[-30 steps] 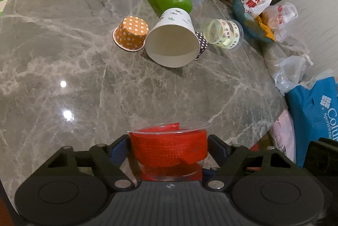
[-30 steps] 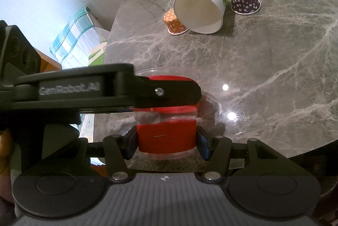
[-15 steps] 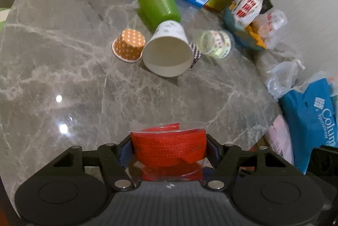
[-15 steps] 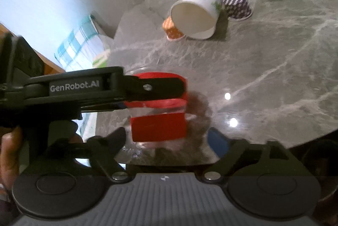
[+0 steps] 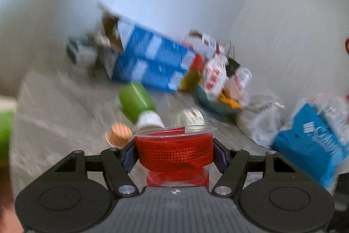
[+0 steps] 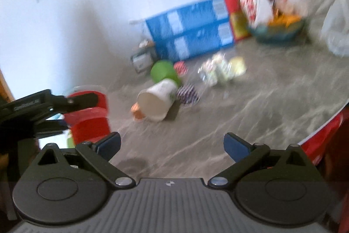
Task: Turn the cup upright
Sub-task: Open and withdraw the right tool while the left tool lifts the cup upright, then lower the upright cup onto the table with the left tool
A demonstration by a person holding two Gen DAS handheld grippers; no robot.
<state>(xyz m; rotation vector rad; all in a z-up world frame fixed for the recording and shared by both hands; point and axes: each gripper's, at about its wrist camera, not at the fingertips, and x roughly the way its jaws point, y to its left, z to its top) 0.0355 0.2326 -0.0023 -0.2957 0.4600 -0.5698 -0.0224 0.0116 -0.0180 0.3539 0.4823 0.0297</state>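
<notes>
My left gripper [image 5: 174,153] is shut on a clear plastic cup with a red band [image 5: 175,154], rim up, held above the grey marble table [image 5: 54,106]. The same cup [image 6: 89,119] shows at the left of the right wrist view, clamped in the left gripper [image 6: 72,102]. My right gripper [image 6: 172,142] is open and empty, apart from the cup. Both views are blurred by motion.
On the table lie a white paper cup [image 6: 156,102] on its side, a green cup [image 6: 164,71], an orange dotted cup [image 5: 118,133], a dark dotted cup [image 6: 187,93] and a clear patterned cup [image 6: 220,69]. Blue boxes [image 6: 189,28], bags and a bowl [image 6: 281,30] stand behind.
My right gripper let go of the red cup, opened wide and drew back to the right. My left gripper kept the cup and tilted up, so both views now look toward the wall.
</notes>
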